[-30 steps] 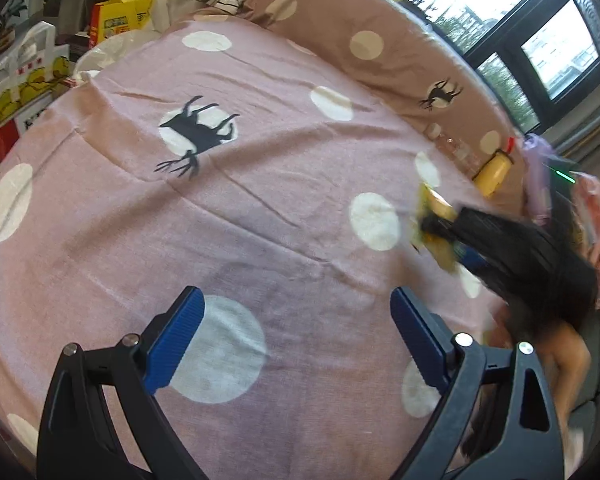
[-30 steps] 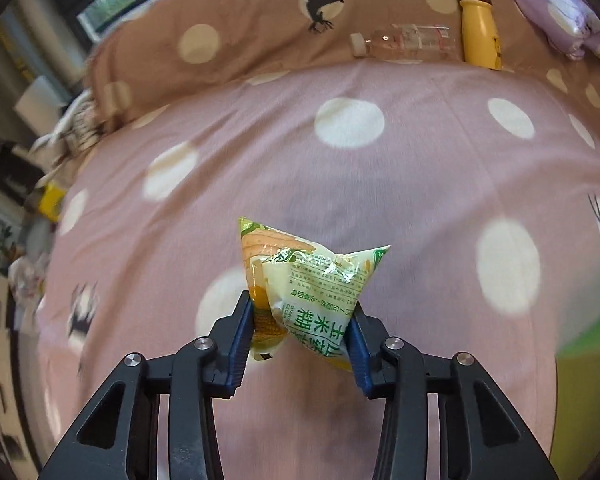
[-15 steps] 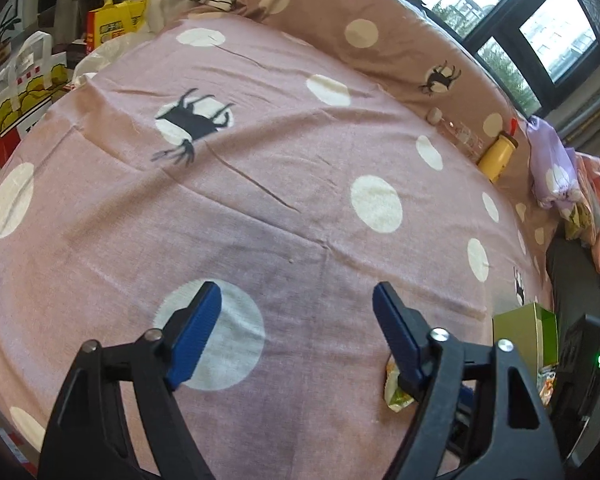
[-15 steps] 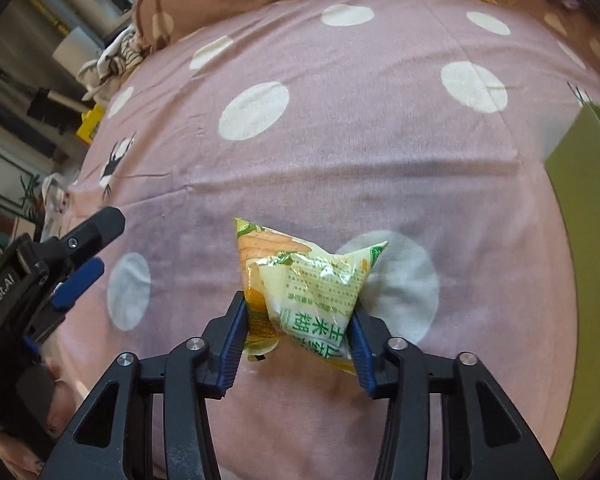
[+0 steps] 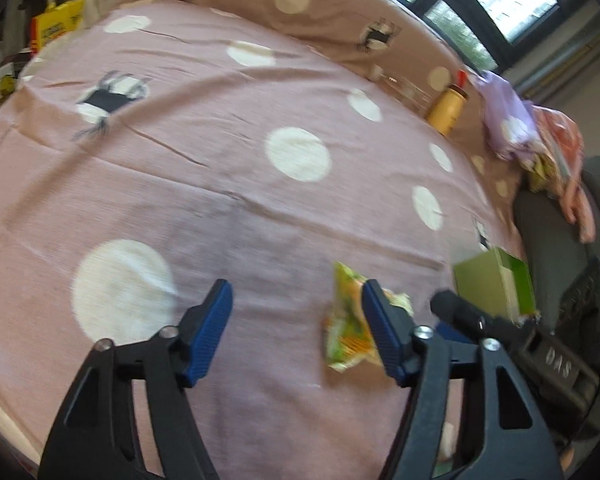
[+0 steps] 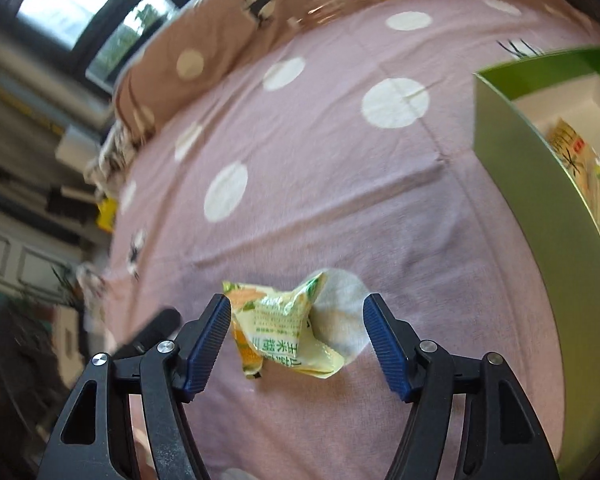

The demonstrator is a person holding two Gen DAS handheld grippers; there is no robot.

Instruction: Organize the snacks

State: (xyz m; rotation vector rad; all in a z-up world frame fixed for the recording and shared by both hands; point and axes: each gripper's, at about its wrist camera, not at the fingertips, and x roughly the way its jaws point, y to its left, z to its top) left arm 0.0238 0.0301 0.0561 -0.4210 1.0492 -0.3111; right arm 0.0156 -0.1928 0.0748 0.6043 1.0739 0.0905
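The right gripper has its jaws spread wide. The snack packet lies on the bed cover between the 2 blue pads. It sits closer to the left pad and seems to touch it, while a clear gap separates it from the right pad. The packet is crumpled, yellow and green, with printed green characters on its face.

The left gripper also has its jaws spread, and nothing is between them. In the left wrist view, the same snack packet lies just beyond the right pad of this gripper, partly hidden behind it, and the black body of the right gripper reaches in from the right side.

A green box stands open on the bed to the right of the packet, well apart from it. Its inside is white, and other yellow snack packs lie inside it.

At the far edge of the bed, a yellow bottle stands against the brown dotted pillow. A clear bottle lies just beside it, but it is blurred.
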